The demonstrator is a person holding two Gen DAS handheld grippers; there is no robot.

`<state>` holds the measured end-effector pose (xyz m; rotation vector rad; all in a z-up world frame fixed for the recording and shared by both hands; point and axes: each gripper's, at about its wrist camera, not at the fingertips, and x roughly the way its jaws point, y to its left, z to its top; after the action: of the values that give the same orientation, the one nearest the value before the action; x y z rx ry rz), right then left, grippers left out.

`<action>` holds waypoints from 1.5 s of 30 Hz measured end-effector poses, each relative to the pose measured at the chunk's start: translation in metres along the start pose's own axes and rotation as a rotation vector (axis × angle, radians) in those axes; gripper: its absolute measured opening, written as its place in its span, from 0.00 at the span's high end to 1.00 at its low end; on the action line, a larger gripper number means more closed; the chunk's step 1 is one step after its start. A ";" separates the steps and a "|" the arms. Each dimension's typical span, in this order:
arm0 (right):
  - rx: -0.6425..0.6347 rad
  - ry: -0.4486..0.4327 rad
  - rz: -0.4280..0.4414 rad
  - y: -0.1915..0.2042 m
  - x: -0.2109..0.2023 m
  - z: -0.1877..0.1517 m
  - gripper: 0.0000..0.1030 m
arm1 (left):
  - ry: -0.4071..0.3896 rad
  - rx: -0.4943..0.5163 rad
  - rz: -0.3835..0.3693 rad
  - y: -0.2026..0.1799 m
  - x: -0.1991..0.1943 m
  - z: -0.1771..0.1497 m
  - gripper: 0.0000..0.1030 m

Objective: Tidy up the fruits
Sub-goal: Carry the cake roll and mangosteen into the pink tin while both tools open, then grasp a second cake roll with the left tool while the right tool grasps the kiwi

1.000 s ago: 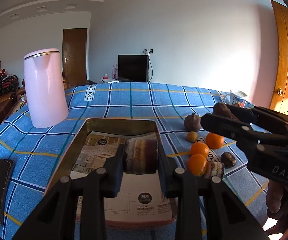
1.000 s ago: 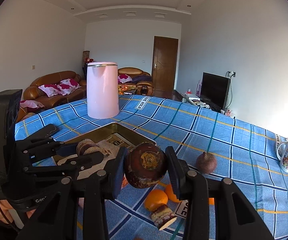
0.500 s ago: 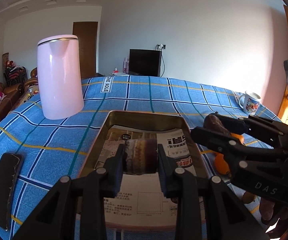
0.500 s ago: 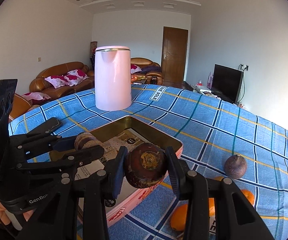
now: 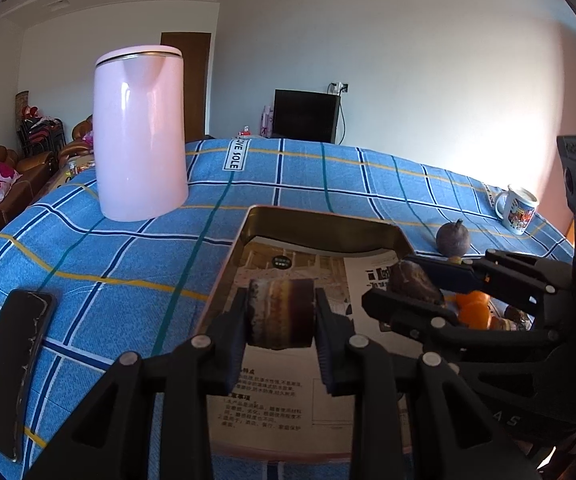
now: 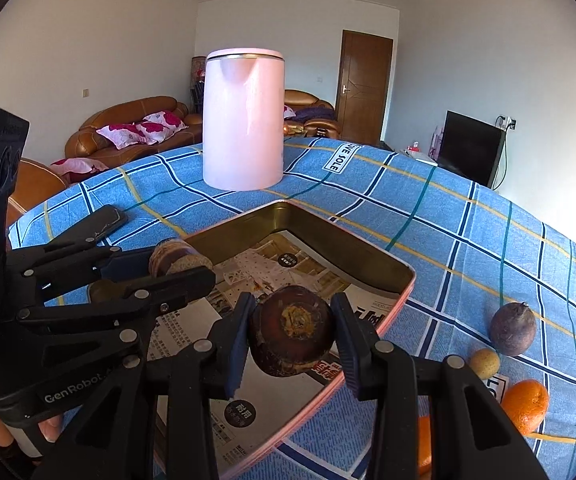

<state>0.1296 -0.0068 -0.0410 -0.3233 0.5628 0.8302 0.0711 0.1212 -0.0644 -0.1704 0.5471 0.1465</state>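
Left tongs [image 5: 280, 316] pinch banded fruit [image 5: 281, 313], right tongs [image 6: 292, 330] brown fruit [image 6: 291, 330]; kettle [image 5: 140, 132] behind tin [image 5: 320, 224].

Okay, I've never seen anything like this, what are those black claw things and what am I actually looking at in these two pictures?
Each black claw is a hand-held tool with a camera looking along its fingers. One picture looks along the left tool, shut on a striped brown chunk. The other looks along the right tool, shut on a round dark fruit. Both hover over a paper-lined tin tray on a blue checked tablecloth. Also there: a pink kettle, a phone, a mug, oranges and a purple fruit.
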 end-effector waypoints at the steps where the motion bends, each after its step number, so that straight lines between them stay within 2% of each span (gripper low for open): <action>1: 0.001 0.011 0.010 0.001 0.003 0.000 0.60 | -0.002 -0.005 0.002 0.001 -0.001 0.000 0.69; 3: 0.004 0.013 0.015 0.001 0.003 0.001 0.57 | -0.005 -0.012 0.003 0.002 -0.004 0.000 0.67; 5: 0.012 0.004 -0.006 -0.002 -0.002 0.000 0.47 | -0.020 -0.018 -0.001 0.003 -0.009 0.000 0.61; 6: 0.020 -0.004 -0.012 -0.005 -0.006 0.000 0.38 | -0.030 -0.024 -0.007 0.004 -0.013 0.000 0.52; 7: 0.029 -0.013 -0.007 -0.009 -0.012 0.000 0.35 | -0.049 -0.028 -0.005 0.002 -0.019 0.000 0.42; 8: 0.037 -0.025 0.000 -0.013 -0.018 0.000 0.34 | -0.069 -0.030 -0.002 0.002 -0.024 0.001 0.36; 9: 0.050 -0.034 -0.003 -0.018 -0.025 0.001 0.34 | -0.084 -0.034 -0.005 0.000 -0.028 0.002 0.25; 10: 0.063 -0.043 -0.012 -0.022 -0.032 0.001 0.34 | -0.095 -0.034 -0.015 -0.003 -0.033 0.002 0.20; 13: 0.085 -0.063 -0.030 -0.040 -0.061 -0.007 0.34 | -0.117 -0.004 -0.041 -0.015 -0.044 0.000 0.19; 16: 0.115 -0.074 -0.088 -0.062 -0.091 -0.031 0.34 | -0.127 0.013 -0.054 -0.025 -0.048 -0.004 0.12; 22: 0.209 -0.046 -0.141 -0.089 -0.125 -0.091 0.34 | -0.088 0.052 -0.103 -0.049 -0.041 -0.015 0.11; 25: 0.211 -0.018 -0.091 -0.079 -0.122 -0.105 0.34 | -0.067 0.077 -0.119 -0.062 -0.039 -0.019 0.11; 29: 0.149 0.017 -0.032 -0.056 -0.104 -0.108 0.37 | -0.064 0.115 -0.129 -0.079 -0.041 -0.022 0.11; 33: 0.121 0.088 -0.003 -0.046 -0.085 -0.113 0.63 | -0.050 0.136 -0.146 -0.089 -0.038 -0.024 0.11; 34: 0.113 0.072 -0.015 -0.046 -0.086 -0.114 0.69 | -0.044 0.142 -0.152 -0.092 -0.036 -0.024 0.11; 35: 0.122 0.070 -0.017 -0.048 -0.087 -0.115 0.73 | -0.038 0.149 -0.157 -0.096 -0.035 -0.025 0.11; 37: 0.159 0.035 -0.009 -0.057 -0.095 -0.116 0.73 | -0.029 0.169 -0.168 -0.105 -0.031 -0.026 0.12; 41: 0.228 -0.048 -0.114 -0.086 -0.117 -0.117 0.73 | -0.006 0.226 -0.206 -0.130 -0.026 -0.026 0.16; 44: 0.260 -0.073 -0.230 -0.108 -0.129 -0.119 0.73 | 0.040 0.262 -0.231 -0.149 -0.014 -0.026 0.26; 45: 0.271 -0.078 -0.252 -0.116 -0.132 -0.120 0.73 | 0.057 0.270 -0.241 -0.155 -0.010 -0.026 0.32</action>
<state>0.1060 -0.2174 -0.0539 -0.1097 0.5417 0.5131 0.0778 -0.0359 -0.0626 0.0238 0.5932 -0.1673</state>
